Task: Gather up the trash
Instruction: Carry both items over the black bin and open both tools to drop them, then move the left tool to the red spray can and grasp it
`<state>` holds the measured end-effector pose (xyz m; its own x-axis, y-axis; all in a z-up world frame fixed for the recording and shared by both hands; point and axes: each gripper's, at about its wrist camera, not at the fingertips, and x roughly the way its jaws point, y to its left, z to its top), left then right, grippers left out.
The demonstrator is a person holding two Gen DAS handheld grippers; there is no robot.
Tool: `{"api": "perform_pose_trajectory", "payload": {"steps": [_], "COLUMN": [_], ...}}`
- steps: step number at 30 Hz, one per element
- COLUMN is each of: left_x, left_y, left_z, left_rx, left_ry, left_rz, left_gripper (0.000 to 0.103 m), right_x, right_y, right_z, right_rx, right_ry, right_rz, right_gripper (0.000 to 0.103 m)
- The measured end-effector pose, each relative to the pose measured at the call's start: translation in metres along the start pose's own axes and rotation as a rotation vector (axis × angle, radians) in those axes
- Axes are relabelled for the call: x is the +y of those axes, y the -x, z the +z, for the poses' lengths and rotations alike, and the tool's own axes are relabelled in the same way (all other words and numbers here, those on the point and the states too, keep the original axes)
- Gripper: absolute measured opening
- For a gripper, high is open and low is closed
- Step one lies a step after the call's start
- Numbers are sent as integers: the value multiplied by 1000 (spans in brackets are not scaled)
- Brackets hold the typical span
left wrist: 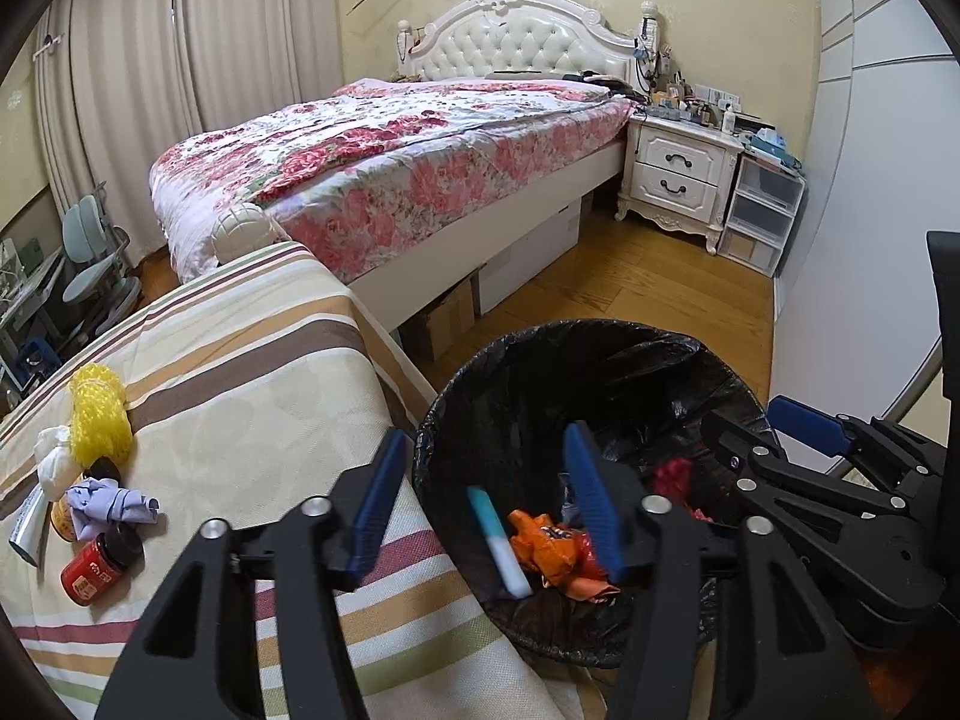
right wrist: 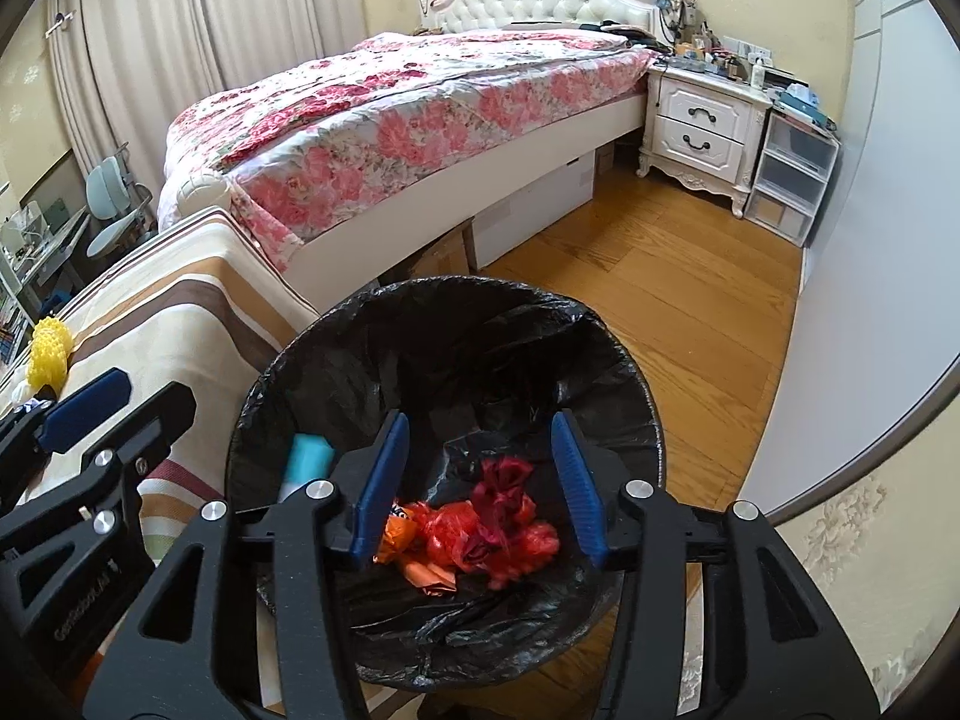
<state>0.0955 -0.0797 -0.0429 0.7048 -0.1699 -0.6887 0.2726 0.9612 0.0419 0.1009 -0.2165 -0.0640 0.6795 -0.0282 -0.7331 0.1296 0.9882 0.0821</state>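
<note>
Everything here is placed relative to the bin [left wrist: 474, 396], a black-lined can on the wood floor [right wrist: 690, 300].

Far left of the bin, on the striped sheet [left wrist: 240, 396], a cluster of trash waits: a yellow net [left wrist: 99, 420], a white tissue [left wrist: 54, 456], a purple wad [left wrist: 114, 501], a red jar [left wrist: 99, 561] and a silver tube [left wrist: 27, 525], all close together and well apart from the bin.

Just left of the bin's rim, the left gripper [left wrist: 486, 510] hangs with its jaws apart and nothing between the pads. Below it, inside the bin, a teal-and-white tube [left wrist: 498, 540] shows blurred, touching neither pad.

In the bin's bottom lie an orange wrapper [left wrist: 552, 552] and red bags [right wrist: 498, 522].

Over the bin's middle, the right gripper [right wrist: 480, 480] also has its jaws apart and clamps nothing; the red bags lie below it.

Behind the bin stands the bed [left wrist: 384, 150]; behind and to the right, a nightstand [left wrist: 678, 174].
</note>
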Motion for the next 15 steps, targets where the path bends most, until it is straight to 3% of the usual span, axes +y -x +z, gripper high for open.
{"api": "perform_pose_trajectory", "payload": {"steps": [7,15], "left_x": [5,27], "left_y": [7,20], "left_z": [-1,-9], "left_rx": [-16,-14], "left_ry": [5,41], "left_rz": [12,42], "left_gripper": [70,71], "right_x": [-2,10], "right_y": [7,17], "right_z": [0,-4], "right_rx": [-10,-9], "right_ry": [-11,-1], "right_rz": [-20,0], "right_gripper": [55,60]}}
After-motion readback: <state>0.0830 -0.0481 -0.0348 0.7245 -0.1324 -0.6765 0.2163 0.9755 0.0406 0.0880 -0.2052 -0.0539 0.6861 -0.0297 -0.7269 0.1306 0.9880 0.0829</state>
